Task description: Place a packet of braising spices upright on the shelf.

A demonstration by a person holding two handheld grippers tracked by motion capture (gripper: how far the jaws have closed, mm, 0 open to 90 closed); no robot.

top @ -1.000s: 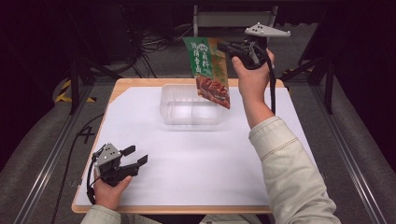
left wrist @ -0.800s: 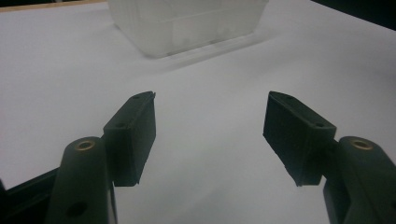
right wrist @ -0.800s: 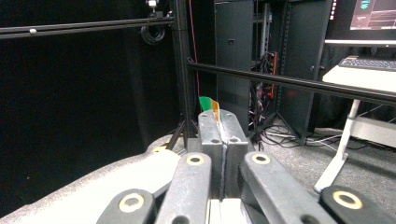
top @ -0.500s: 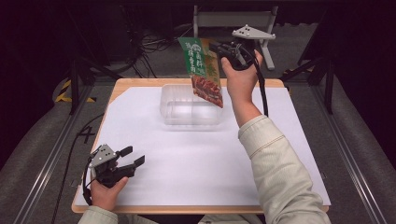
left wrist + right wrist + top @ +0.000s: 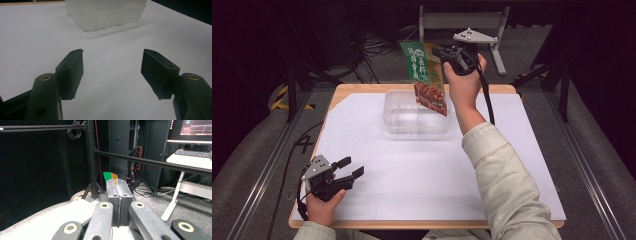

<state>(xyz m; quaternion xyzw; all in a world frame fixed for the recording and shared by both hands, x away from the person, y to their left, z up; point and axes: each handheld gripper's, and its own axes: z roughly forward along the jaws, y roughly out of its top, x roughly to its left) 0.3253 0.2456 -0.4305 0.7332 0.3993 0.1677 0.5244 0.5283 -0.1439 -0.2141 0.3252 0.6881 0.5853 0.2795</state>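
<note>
Right gripper at upper centre of the high view is clenched on the top edge of a snack packet; in the right gripper view the jaws meet flat with just a green-and-orange corner of the packet sticking up past them. Gripped by the top, the packet hangs freely, its red lower end dangling over the right part of the clear plastic tub in mid-frame, likely so it can drop in bottom first. The tub sits empty at the far middle of the white sheet on the table; packet not yet inside, seemingly not touching the rim, hard to tell. Left gripper at lower left is released, jaws spread wide with nothing between them, resting low on the sheet and pointed toward the tub, which sits at the top of the left gripper view; probably parked, maybe ready to steady the tub. Versus the earlier frames: right hand and packet have shifted left in frame and a little lower, so the packet now hangs further over the tub's inside rather than at its right edge. Grip on the packet unchanged. Left gripper and tub in the same spots.
</note>
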